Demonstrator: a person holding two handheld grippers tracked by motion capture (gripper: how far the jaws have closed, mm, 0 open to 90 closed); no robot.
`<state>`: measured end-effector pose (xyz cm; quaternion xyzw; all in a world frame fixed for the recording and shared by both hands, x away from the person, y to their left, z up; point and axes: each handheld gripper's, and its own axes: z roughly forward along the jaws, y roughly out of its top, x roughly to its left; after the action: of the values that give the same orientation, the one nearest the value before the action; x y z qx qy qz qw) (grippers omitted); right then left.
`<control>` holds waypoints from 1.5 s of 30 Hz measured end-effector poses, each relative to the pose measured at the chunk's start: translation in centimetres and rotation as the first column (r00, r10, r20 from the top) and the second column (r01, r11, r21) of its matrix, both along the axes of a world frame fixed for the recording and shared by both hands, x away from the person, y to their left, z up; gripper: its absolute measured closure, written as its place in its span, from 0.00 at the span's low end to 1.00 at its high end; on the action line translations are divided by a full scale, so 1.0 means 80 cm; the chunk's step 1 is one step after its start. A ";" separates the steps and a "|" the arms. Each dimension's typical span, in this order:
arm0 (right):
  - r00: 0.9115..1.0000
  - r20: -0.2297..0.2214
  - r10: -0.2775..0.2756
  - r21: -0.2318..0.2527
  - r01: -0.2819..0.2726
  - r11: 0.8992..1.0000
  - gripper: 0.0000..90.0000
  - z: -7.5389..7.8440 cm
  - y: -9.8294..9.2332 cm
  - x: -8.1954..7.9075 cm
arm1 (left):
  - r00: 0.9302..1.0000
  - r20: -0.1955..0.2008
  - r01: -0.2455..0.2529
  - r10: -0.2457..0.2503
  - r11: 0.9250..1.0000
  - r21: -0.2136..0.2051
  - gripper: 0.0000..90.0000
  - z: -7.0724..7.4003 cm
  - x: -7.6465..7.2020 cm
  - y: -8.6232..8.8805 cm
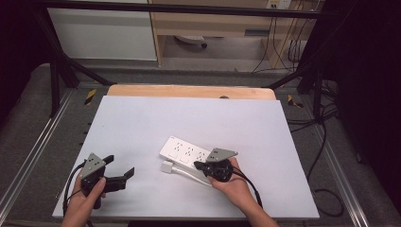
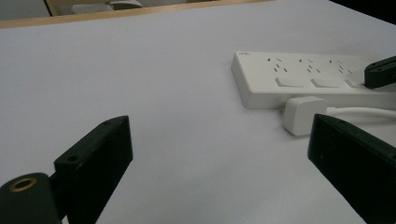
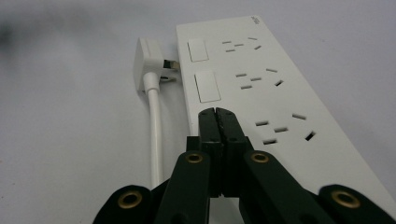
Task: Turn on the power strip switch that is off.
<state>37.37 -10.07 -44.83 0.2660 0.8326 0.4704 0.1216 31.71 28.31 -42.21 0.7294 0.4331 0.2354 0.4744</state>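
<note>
- High view: the person's left hand (image 1: 85, 201) is holding the left tongs (image 1: 119, 170) low over the white counter (image 1: 142, 118), jaws spread wide with nothing between them. The power strip (image 1: 185, 152) is lying well off to the side of these tongs, toward the other hand. The right hand (image 1: 235, 185) is holding the right tongs (image 1: 198, 165) with the tips at the near end of the strip. The white plug (image 1: 167, 167) is lying just beside the strip, its cord (image 1: 189, 174) running back under the right tongs.

- Left gripper view: the left tongs (image 2: 219, 154) are standing released, bare counter between the jaws. The power strip (image 2: 308, 79) is lying ahead and off toward one jaw, with the plug (image 2: 302, 114) just in front of it. The tip of the other tongs is resting at the far switch.

- Right gripper view: the right tongs (image 3: 216, 119) are clenched, jaws pressed together with nothing between them, tips on or just above the third switch of the power strip (image 3: 275, 84); I cannot tell whether they are touching. Two more switches (image 3: 207, 86) are lying ahead of the tips. The plug (image 3: 145, 65) is lying beside the far end of the strip, prongs toward it, and the cord (image 3: 155, 126) is running back alongside the tongs.

- What could go wrong, as I judge it: the strip is lying loose, so a slanted push could be skidding it or tipping its near end; the narrow closed tips could be slipping off the switch edge; the cord beside the tongs could be snagging and dragging the plug.
</note>
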 end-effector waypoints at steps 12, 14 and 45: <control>1.000 0.012 -0.002 0.032 0.002 0.999 1.00 0.008 -0.003 0.000 | 1.000 0.000 0.000 0.000 1.000 0.002 0.08 0.000 0.000 0.000; 1.000 0.012 -0.002 0.037 0.001 0.999 1.00 0.010 -0.003 -0.001 | 1.000 -0.001 0.000 0.000 1.000 0.003 0.08 0.000 0.000 0.000; 0.999 0.030 -0.020 0.099 0.017 0.995 0.61 0.036 -0.011 0.001 | 1.000 -0.002 -0.001 0.001 1.000 0.002 0.07 0.000 0.000 0.001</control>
<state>37.45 -10.92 -41.92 0.2722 0.8038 0.5137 0.1258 31.70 28.37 -42.23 0.7298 0.4336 0.2356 0.4731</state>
